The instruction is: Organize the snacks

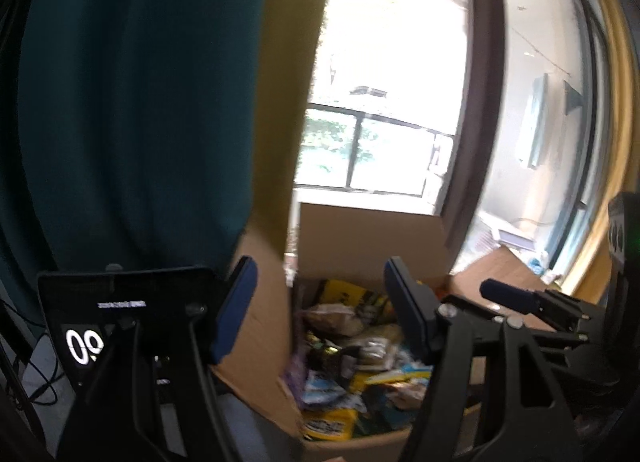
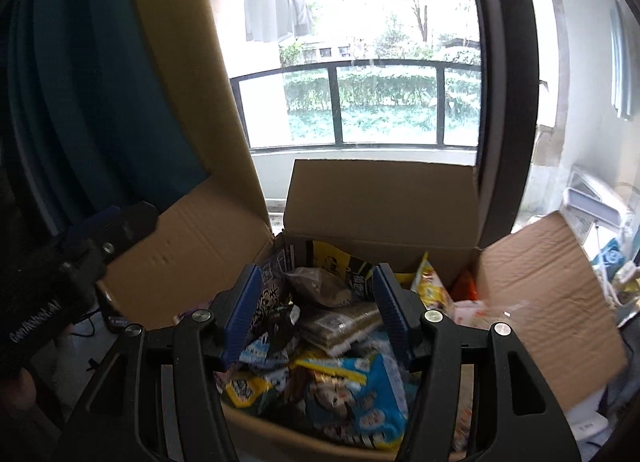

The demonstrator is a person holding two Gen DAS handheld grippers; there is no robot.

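Blue-padded fingers of the left gripper (image 1: 320, 314) fill the lower frame, spread wide and holding nothing, over the open cardboard box (image 1: 372, 238). At lower left a dark screen (image 1: 120, 318) shows white digits. Snack packets (image 2: 320, 354) lie heaped inside the box at lower centre. The right gripper (image 2: 318, 318) hangs above them, equally wide apart and empty.

Left view motion-blurred, snack packets (image 1: 352, 362) smeared, cardboard box (image 2: 380, 201) base cut off below
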